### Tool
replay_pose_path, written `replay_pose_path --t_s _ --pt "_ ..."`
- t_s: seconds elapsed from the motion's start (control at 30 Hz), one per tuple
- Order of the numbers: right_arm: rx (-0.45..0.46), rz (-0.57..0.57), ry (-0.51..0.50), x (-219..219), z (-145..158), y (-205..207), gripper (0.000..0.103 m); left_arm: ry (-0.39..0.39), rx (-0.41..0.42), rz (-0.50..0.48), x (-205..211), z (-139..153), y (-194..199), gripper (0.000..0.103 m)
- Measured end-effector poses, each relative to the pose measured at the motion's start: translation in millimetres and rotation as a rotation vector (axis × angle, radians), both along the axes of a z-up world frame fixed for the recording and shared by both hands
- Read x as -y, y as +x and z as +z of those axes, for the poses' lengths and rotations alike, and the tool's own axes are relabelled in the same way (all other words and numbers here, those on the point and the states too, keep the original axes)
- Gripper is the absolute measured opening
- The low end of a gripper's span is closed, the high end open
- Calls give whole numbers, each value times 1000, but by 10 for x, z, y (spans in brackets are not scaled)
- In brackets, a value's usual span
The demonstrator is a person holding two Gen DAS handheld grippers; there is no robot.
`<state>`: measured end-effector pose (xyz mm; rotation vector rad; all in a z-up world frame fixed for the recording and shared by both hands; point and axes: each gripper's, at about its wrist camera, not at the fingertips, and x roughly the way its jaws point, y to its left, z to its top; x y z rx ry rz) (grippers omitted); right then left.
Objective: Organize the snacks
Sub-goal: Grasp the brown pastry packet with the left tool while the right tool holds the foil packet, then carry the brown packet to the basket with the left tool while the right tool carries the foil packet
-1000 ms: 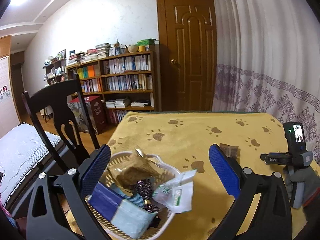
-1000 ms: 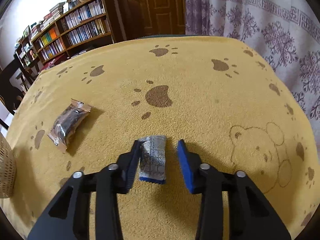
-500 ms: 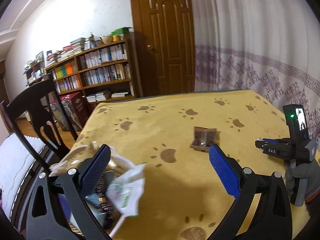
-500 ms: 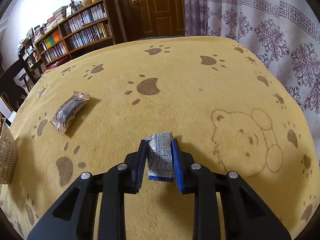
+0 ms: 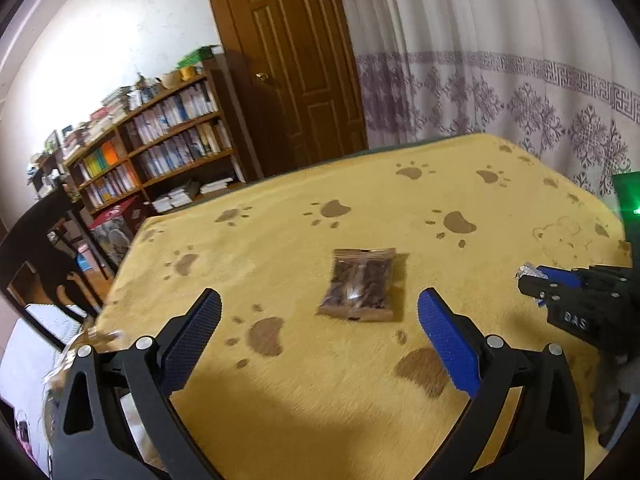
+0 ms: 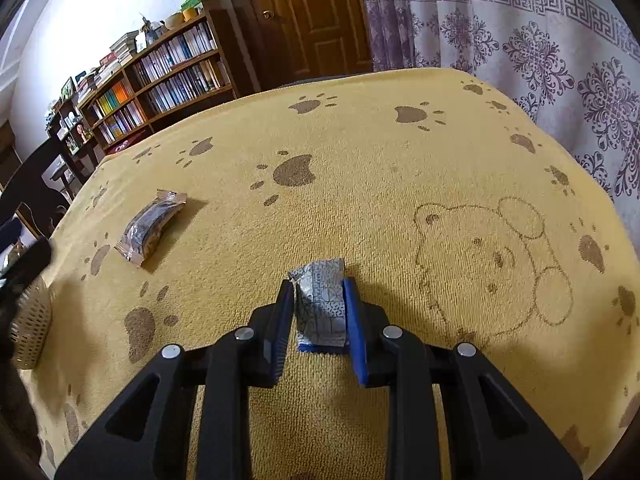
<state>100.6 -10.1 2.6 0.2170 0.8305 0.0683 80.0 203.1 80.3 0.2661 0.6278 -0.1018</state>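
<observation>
Right gripper (image 6: pixel 316 312) has just clenched on the silver packet (image 6: pixel 320 304); left gripper (image 5: pixel 318 322), fingers released, has swung from the basket (image 6: pixel 30 326) to the brown packet (image 5: pixel 360 286).

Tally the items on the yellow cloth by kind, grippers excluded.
Clear packet of dark snacks: 1
Silver-and-blue packet, clamped in the right gripper: 1
Wicker basket, only its edge showing: 1
Total: 3

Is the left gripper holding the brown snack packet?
No, the left gripper is open, and the brown packet lies on the cloth ahead of it.
</observation>
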Motion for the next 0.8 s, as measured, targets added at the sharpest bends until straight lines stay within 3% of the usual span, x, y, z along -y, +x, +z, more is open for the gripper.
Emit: replay_pose_path --t_s 0.33,0.5,0.63,0.8 --pt "2 2 20 19 1 -23 26 -43 -159 -16 74 -461 680 99" --pt "1 3 20 19 0 -24 26 -70 -225 -20 50 -577 900 79" --pt "2 3 21 18 0 -26 26 -112 -270 -13 19 -641 1016 70" --pt "2 3 20 19 1 -25 26 -134 -265 -24 30 -638 995 60"
